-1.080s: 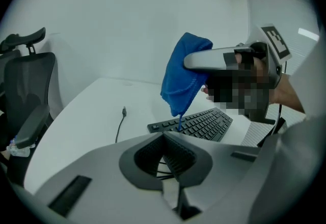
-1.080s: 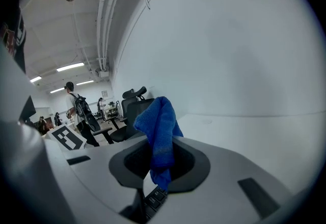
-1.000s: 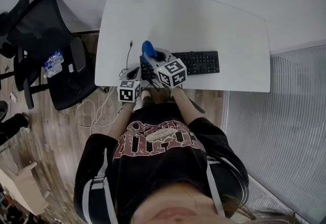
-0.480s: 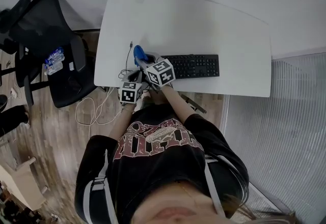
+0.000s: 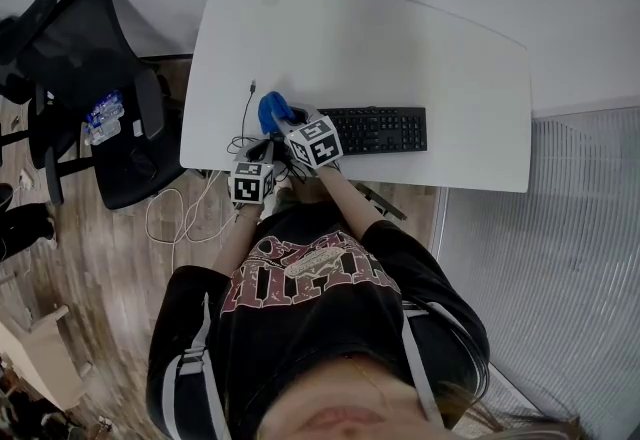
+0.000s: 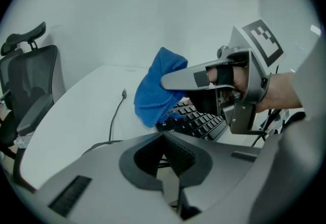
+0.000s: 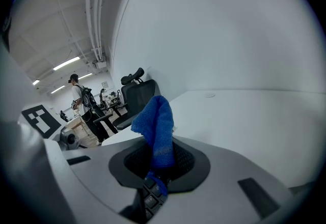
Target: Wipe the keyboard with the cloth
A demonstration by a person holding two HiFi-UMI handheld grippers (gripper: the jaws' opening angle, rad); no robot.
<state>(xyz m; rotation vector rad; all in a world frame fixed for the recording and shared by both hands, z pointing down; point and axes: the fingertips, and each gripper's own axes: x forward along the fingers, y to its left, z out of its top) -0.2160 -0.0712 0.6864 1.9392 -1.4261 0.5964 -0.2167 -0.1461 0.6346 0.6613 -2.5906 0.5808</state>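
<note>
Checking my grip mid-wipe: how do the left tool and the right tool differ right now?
The right tool is shut on the blue cloth, while the left tool has its jaws together on nothing. The right tool sits over the keyboard's left end, while the left tool sits beside that end, nearer the table's front edge. Both point toward the table's far side.

Black shirt point(image 5: 318, 323) with maroon-and-white print point(image 5: 312, 273), grey left gripper point(image 6: 163, 141), grey right gripper point(image 7: 158, 152), black-marked white cubes point(image 5: 315, 142)
</note>
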